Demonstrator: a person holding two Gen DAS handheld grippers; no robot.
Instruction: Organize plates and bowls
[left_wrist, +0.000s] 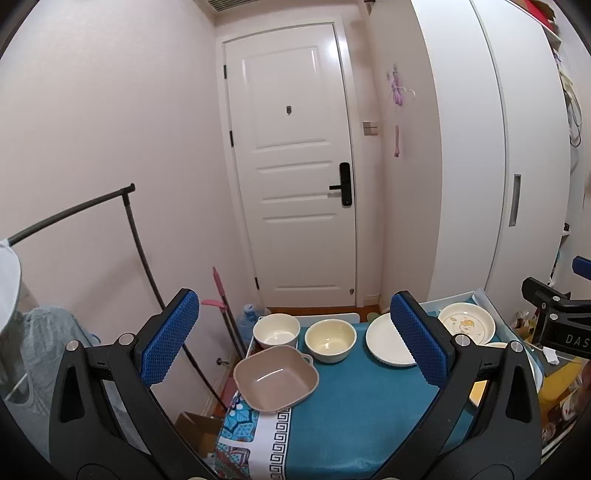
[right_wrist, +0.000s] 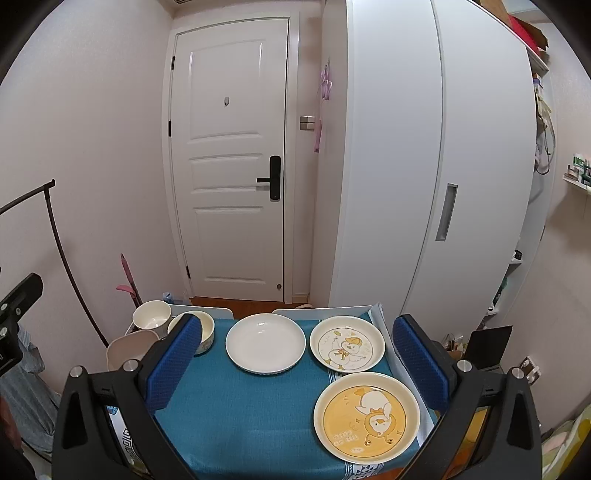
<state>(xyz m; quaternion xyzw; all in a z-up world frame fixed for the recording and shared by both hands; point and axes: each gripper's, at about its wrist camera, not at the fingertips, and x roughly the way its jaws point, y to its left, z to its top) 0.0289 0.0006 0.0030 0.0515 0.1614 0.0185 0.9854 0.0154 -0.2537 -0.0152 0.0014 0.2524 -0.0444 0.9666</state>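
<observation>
On a teal tablecloth (left_wrist: 351, 406) stand a square tan bowl (left_wrist: 276, 376), a white bowl (left_wrist: 277, 329) and a cream bowl (left_wrist: 330, 339), all at the left. A plain white plate (right_wrist: 265, 343) lies mid-table. To its right are a white duck-print plate (right_wrist: 347, 348) and, nearer, a yellow duck-print plate (right_wrist: 366, 416). My left gripper (left_wrist: 295, 343) hangs open above the near left of the table, holding nothing. My right gripper (right_wrist: 295, 365) is open above the near middle, its pads flanking the plates without touching them.
A white door (left_wrist: 295, 166) faces the table's far end, with a tall white wardrobe (right_wrist: 424, 166) to the right. A dark clothes rail (left_wrist: 74, 214), a pink mop (left_wrist: 221, 295) and a cardboard box (left_wrist: 195, 432) stand left of the table. Clutter sits at the right.
</observation>
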